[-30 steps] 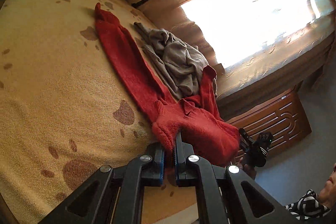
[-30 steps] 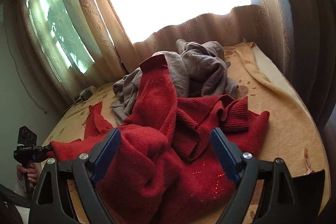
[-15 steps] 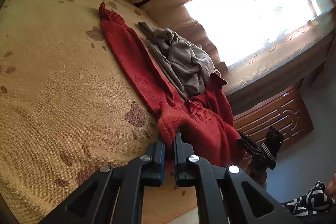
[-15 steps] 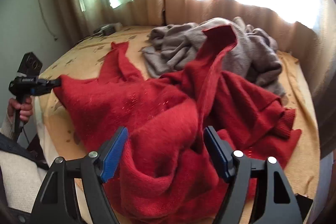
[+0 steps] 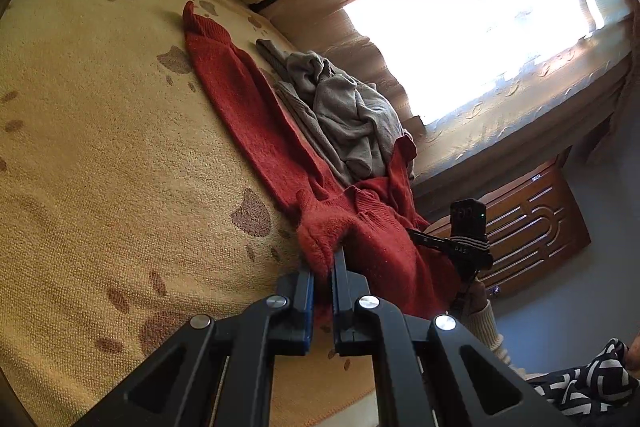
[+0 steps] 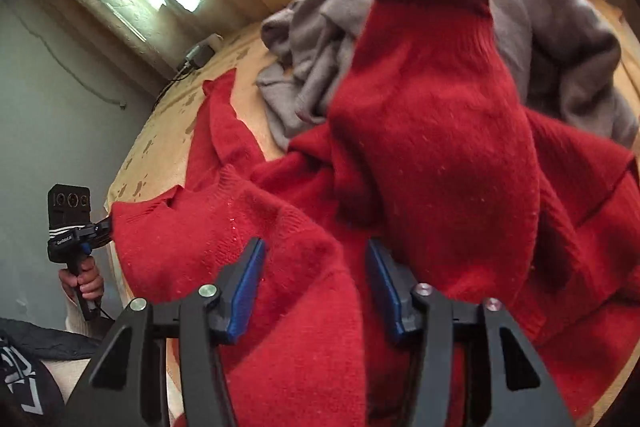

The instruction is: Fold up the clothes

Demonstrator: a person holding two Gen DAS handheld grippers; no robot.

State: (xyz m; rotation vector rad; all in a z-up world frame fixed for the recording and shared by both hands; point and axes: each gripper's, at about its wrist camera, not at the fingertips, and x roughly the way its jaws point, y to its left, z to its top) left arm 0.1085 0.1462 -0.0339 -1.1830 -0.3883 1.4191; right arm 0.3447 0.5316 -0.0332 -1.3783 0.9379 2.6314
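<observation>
Right wrist view puts my right tool [image 6: 316, 279] low over the red sweater [image 6: 420, 155], which lies crumpled on the bed [image 5: 100, 167] with one sleeve [image 6: 430, 39] thrown up across the grey garment [image 6: 560, 39] behind it. The step in hand, as I judge it, is to take a second hold on the sweater so I can spread it flat before any folding. To do that well I want the right tool to bite a single ridge of knit near the shoulder or hem, not a thick bunch of layers, and to take it well apart from the other hold so that the cloth can be drawn taut between the two. I also want the grey garment left alone, since the red sleeve drapes over it and a careless pull could drag both. The right tool's jaws are about half spread and closing, with a fold of red knit between the blue pads [image 6: 248, 283]; whether the pads already press on it I cannot tell, and they look just short of it. In the left wrist view my left tool [image 5: 322, 267] is pressed together, pinching an edge of the sweater at the near side of the bed, and I would hold that as the anchor.
</observation>
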